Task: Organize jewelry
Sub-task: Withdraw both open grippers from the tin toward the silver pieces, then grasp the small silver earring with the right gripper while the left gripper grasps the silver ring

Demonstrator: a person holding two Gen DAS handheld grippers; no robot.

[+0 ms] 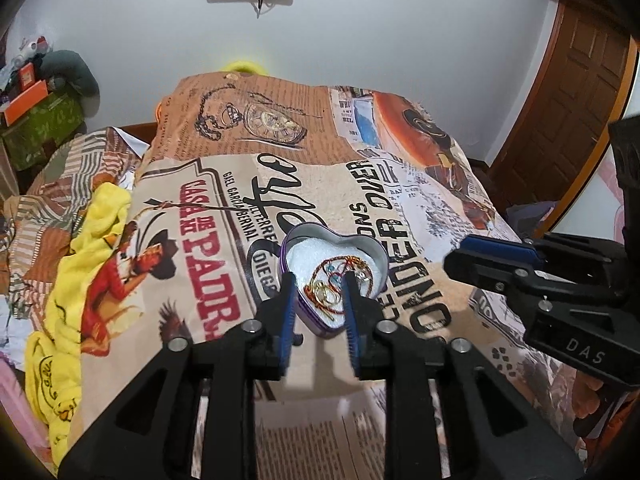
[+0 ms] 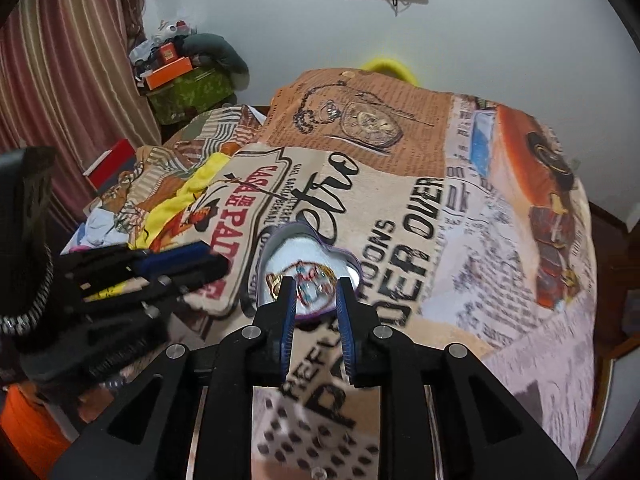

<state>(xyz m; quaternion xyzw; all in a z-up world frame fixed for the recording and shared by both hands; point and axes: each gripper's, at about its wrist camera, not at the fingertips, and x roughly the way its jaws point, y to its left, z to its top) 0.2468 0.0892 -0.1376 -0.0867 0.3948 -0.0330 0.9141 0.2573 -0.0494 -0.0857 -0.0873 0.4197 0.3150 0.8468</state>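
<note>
Now I see the heart-shaped tin lying open on the printed bedspread, jewelry heaped inside on white padding. My left gripper and right gripper both hover above it, jaws slightly parted, holding nothing.

Both grippers point steeply down. The left gripper and the right gripper each stand slightly parted, apparently holding nothing.
</note>
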